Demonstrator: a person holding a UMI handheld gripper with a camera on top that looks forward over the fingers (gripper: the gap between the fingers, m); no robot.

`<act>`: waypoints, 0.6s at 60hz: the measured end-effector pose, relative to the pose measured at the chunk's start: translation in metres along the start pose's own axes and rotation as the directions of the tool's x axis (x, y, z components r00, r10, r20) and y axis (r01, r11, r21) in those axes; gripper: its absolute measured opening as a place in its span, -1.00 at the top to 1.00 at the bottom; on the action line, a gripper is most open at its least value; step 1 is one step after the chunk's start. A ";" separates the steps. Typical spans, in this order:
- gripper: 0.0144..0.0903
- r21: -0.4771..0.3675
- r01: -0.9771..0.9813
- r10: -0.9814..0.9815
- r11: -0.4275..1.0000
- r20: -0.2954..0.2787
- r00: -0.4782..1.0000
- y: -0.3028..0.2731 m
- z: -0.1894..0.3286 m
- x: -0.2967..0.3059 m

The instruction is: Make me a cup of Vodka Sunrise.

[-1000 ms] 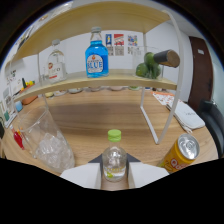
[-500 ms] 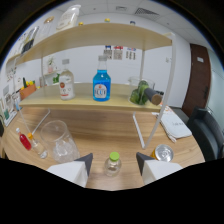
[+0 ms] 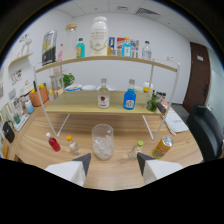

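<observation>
My gripper [image 3: 114, 162] is open, with nothing between its white-tipped fingers [image 3: 82, 161]. Just ahead of them a clear glass [image 3: 102, 141] holding ice stands on the wooden table [image 3: 35, 142]. A small bottle with a green cap [image 3: 137, 150] stands upright to the right of the glass, just beyond my right finger. An orange can [image 3: 162, 146] is further right. On the lower shelf a clear bottle with a red label [image 3: 103, 95] stands beside a blue bottle [image 3: 129, 97].
A small red bottle [image 3: 53, 144] and a small orange-capped bottle [image 3: 72, 146] stand left of the glass. The shelf rack's thin white legs [image 3: 152, 132] come down behind them. Several bottles line the top shelf [image 3: 100, 57]. A dark chair [image 3: 207, 132] is at the right.
The gripper has backed away and risen. The green-capped bottle, between the fingers a second ago, now stands alone on the table. The glass has come to the middle ahead.
</observation>
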 end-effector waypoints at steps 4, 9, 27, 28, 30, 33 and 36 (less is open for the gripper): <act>-0.88 -0.015 0.000 0.000 1.000 0.004 1.000 0.004 -0.005 -0.012; -0.88 -0.026 -0.005 0.006 1.000 0.007 1.000 0.008 -0.010 -0.022; -0.88 -0.035 -0.011 0.010 0.999 -0.019 1.000 0.013 -0.018 -0.032; -0.88 -0.036 -0.013 0.012 0.999 -0.019 1.000 0.013 -0.018 -0.033; -0.88 -0.039 -0.016 0.015 0.999 -0.018 1.000 0.014 -0.018 -0.034; -0.88 -0.042 -0.018 0.017 0.999 -0.018 1.000 0.014 -0.019 -0.036; -0.89 -0.038 -0.016 0.016 0.999 -0.017 1.000 0.014 -0.019 -0.037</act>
